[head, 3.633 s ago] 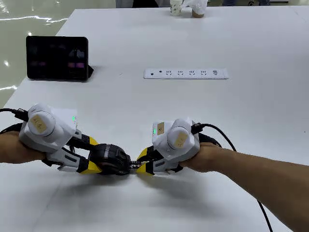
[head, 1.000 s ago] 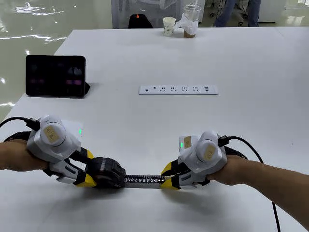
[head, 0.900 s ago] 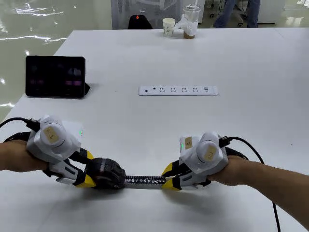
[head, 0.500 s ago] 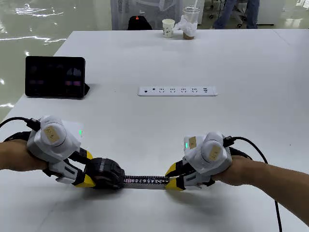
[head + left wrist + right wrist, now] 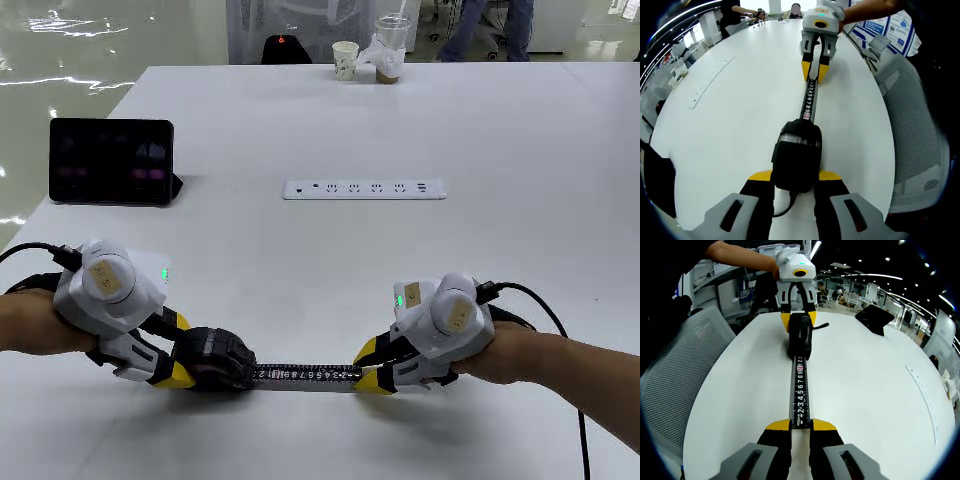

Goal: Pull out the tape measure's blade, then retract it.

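A black tape measure case rests on the white table near its front edge. My left gripper is shut on the case from the left. A black blade with white numerals runs out of the case to the right, lying flat on the table. My right gripper is shut on the blade's end. The yellow-tipped jaws of each gripper face the other across the blade.
A dark tablet stands propped at the left side of the white table. A white power strip lies mid-table. Cups stand at the far edge. A grey mesh chair is beside the table. A cable trails from the right gripper.
The right gripper has moved to the right with the blade's end, so more blade lies out of the case. The left gripper and the case have stayed put.
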Demonstrator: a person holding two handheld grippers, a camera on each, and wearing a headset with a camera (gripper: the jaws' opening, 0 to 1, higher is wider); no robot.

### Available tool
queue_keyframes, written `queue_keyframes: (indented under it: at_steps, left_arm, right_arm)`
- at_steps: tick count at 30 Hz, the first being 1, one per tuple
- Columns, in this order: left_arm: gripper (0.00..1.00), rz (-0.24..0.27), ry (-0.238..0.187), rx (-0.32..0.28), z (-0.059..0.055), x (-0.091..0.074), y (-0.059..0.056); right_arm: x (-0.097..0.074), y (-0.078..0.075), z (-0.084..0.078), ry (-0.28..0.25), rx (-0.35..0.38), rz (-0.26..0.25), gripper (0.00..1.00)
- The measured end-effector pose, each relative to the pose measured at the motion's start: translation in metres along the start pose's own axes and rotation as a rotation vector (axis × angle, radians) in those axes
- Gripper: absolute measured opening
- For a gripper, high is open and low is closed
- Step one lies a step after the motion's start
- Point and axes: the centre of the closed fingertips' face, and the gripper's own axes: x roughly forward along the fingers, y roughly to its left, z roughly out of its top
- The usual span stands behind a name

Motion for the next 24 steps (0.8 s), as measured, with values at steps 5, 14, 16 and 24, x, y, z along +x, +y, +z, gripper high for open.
queue_keyframes:
  at_steps: [5, 14, 16, 24]
  left_arm:
    - [0.24, -0.001, 0.002, -0.001, 0.001, 0.000, 0.000]
    - [0.24, -0.002, 0.006, -0.001, 0.000, 0.000, 0.001]
    - [0.24, -0.002, 0.007, -0.001, 0.000, 0.000, 0.001]
    - [0.24, -0.001, 0.008, -0.004, 0.000, 0.000, 0.001]
  right_arm:
    - [-0.003, 0.000, -0.003, 0.002, 0.004, 0.000, 0.09]
    - [-0.009, -0.001, -0.010, 0.005, 0.009, -0.001, 0.09]
    - [-0.010, -0.002, -0.011, 0.007, 0.008, -0.001, 0.09]
    - [-0.017, -0.001, -0.018, 0.016, 0.011, -0.004, 0.09]
